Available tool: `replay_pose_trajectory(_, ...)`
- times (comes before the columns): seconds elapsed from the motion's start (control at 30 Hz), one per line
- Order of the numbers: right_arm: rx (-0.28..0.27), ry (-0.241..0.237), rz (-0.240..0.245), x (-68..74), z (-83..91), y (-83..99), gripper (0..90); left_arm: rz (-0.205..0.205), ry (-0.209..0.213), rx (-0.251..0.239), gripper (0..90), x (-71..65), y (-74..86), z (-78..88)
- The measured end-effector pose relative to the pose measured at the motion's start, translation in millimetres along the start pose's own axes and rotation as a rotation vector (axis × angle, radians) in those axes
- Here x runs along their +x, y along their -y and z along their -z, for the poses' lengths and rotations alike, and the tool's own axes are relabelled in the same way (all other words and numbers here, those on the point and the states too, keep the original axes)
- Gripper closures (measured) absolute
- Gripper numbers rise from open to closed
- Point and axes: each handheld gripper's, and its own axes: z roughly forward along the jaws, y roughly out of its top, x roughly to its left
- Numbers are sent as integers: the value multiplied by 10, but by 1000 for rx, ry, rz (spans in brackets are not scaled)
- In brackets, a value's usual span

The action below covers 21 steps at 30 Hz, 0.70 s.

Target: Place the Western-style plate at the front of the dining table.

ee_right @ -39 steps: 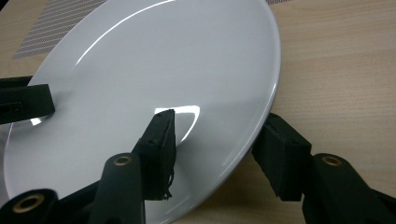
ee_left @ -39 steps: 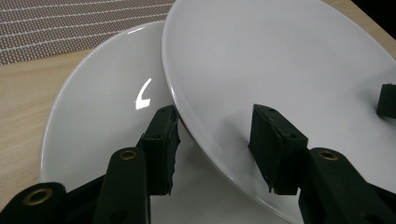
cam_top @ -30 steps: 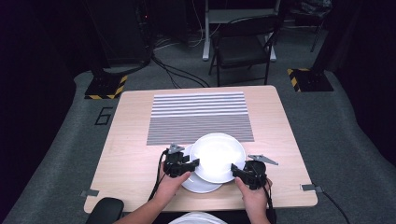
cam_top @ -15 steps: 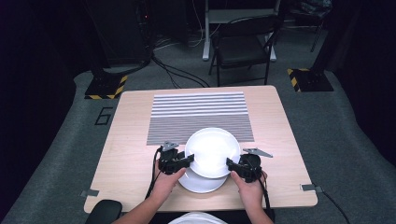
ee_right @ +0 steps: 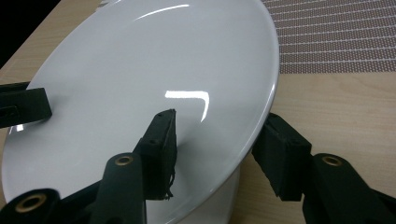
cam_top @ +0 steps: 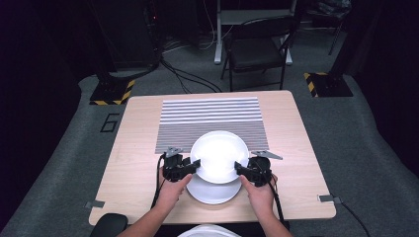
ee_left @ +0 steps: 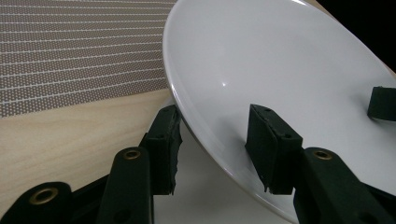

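Two forearms are reaching in from six o'clock. The left gripper (cam_top: 193,167) is clamping the upper plate (cam_top: 219,155) at its nine o'clock rim, its jaws having just been closing onto it; the right gripper (cam_top: 240,168) is clamping the three o'clock rim. This plate is sitting over a second plate (cam_top: 213,192) on the table (cam_top: 133,148), near its six o'clock edge. The gripper views are showing one jaw above and one below the rim. A striped mat (cam_top: 210,116) is lying at twelve o'clock.

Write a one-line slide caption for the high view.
Both grippers, left and right, hold a white plate by opposite rims above a second plate.
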Motion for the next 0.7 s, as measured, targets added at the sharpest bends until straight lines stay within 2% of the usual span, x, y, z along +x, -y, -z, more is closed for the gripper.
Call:
replay_pose_trajectory(0.5, -13, -13, 46, 120, -97, -189, 495, 20, -30, -31, 545, 106, -113, 56)
replay_pose_trajectory(0.7, -10, -15, 62, 155, -129, -237, 495, 37, -35, -28, 545, 150, -138, 53)
